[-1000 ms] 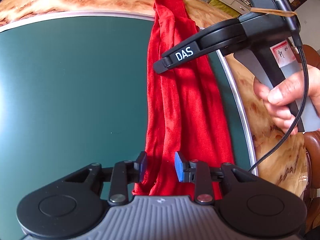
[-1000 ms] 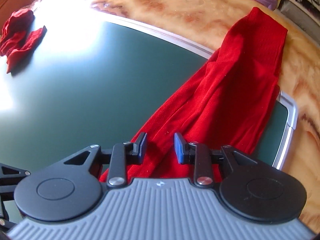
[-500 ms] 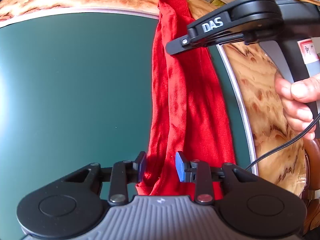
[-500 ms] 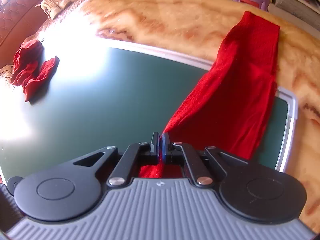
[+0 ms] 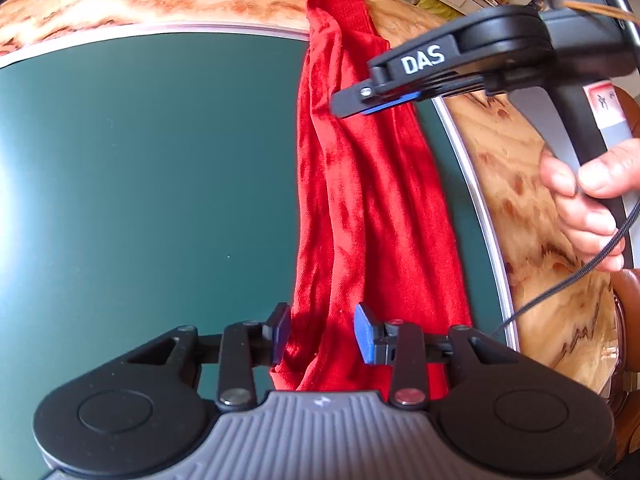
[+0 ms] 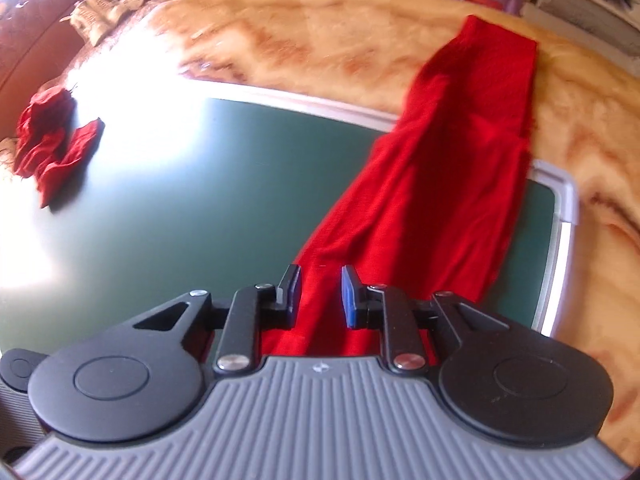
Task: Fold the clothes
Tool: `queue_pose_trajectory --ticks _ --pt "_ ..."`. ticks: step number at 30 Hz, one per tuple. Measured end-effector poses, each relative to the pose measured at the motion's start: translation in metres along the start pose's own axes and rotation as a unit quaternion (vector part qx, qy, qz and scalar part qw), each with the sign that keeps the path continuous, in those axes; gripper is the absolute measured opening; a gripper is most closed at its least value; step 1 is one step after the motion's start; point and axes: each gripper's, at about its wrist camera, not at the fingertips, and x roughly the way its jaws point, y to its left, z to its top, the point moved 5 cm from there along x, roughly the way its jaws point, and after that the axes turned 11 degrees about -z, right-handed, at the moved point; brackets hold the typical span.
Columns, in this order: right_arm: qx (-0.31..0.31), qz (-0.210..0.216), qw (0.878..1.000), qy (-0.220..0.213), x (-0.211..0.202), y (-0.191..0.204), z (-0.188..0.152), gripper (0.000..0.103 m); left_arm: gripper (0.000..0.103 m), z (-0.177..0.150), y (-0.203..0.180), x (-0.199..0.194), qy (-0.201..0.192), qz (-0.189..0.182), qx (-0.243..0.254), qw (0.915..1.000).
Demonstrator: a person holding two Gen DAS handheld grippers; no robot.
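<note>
The red garment point(image 5: 372, 216) lies as a long creased strip down the frame's middle, its far end past the green mat point(image 5: 152, 184), with your left gripper point(image 5: 322, 332) and right gripper point(image 6: 320, 294) both released astride its near end, so a fold looks underway, needing firm pinches.

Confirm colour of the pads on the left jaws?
Blue pads on black arms; clearest in the left wrist view.
</note>
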Motion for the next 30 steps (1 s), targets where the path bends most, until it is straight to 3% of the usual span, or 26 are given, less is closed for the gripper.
queue_pose_trajectory --ticks 6,11,21,23,30 --pt "0.089 -0.088 0.991 -0.036 0.012 -0.067 0.021 0.026 0.040 -0.005 -0.007 0.003 -0.003 0.006 0.017 0.9998" --pt "0.126 -0.086 0.986 -0.074 0.030 -0.111 0.057 0.026 0.040 -0.004 -0.015 0.002 -0.004 -0.001 0.033 0.9994" --pt "0.109 -0.094 0.989 -0.044 0.062 -0.117 0.078 0.026 0.040 -0.001 -0.031 0.019 0.006 -0.039 0.036 0.9986" --pt "0.099 -0.092 0.990 -0.042 0.061 -0.114 0.079 0.012 0.040 -0.002 -0.029 0.021 0.012 -0.045 0.028 0.9985" --pt "0.104 -0.110 0.987 -0.054 0.049 -0.120 0.080 0.007 0.040 -0.009 -0.025 0.024 0.027 -0.052 0.026 0.9979"
